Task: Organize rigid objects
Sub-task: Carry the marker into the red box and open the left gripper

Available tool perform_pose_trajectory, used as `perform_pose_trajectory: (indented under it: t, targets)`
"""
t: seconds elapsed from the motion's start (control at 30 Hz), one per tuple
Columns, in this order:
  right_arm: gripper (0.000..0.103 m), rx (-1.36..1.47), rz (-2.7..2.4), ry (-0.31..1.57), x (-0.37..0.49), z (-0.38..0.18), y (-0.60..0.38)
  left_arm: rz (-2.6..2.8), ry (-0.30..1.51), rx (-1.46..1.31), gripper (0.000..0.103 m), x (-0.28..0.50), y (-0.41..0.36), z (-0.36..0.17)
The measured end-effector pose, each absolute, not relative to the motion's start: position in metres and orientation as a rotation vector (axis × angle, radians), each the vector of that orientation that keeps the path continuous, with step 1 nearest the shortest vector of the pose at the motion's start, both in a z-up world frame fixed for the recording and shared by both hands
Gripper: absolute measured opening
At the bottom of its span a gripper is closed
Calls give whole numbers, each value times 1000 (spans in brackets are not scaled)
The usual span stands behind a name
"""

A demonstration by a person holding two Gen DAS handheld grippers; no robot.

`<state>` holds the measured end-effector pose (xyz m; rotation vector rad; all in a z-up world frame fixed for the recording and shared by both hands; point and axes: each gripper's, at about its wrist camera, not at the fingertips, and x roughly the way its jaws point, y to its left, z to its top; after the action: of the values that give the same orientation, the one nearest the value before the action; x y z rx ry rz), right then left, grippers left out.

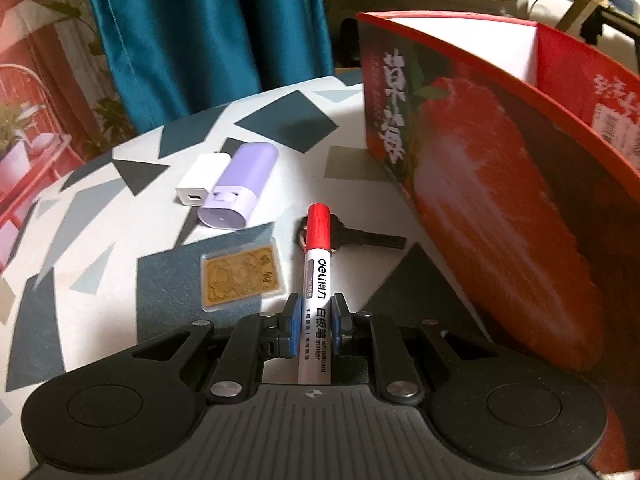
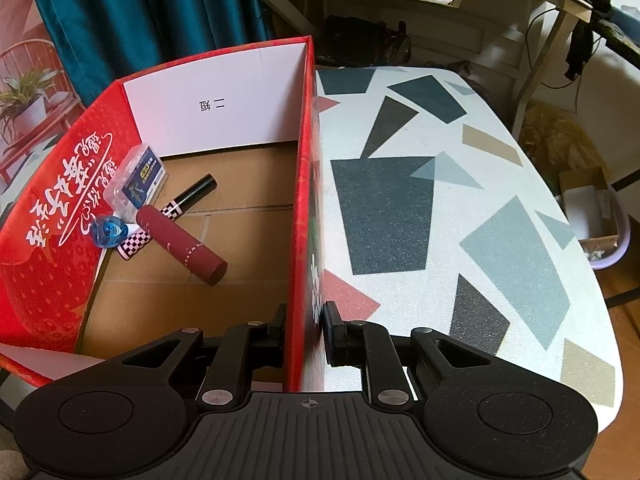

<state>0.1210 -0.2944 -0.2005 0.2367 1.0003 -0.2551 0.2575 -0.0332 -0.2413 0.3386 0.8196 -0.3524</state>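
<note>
My left tongs: pinching whiteboard marker, red cap fwd, above table. My right tongs: clamped on wall of red box, one finger inside, one outside. Table: white w/ geometric patches; teal curtain behind. Marker label: "deli", "whiteboard marker". Box holds maroon tube.

One marker, one box, five table items, four boxed

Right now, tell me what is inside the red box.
Inside the red box: a maroon tube, a checkered black pen, a clear case and a blue round item on its cardboard floor. The near corner is hidden behind the right gripper.
</note>
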Motion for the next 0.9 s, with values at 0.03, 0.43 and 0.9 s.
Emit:
perform_pose_trajectory:
  t: [0.03, 0.43, 0.9]
  targets:
    - [16, 236, -255, 1001, 121, -201, -294, -365, 828, 315, 16, 257, -30, -240]
    - [15, 232, -257, 1001, 121, -200, -294, -384, 787, 97, 16, 268, 2, -191]
    - [15, 231, -257, 1002, 121, -201, -294, -626, 595, 189, 16, 264, -79, -122]
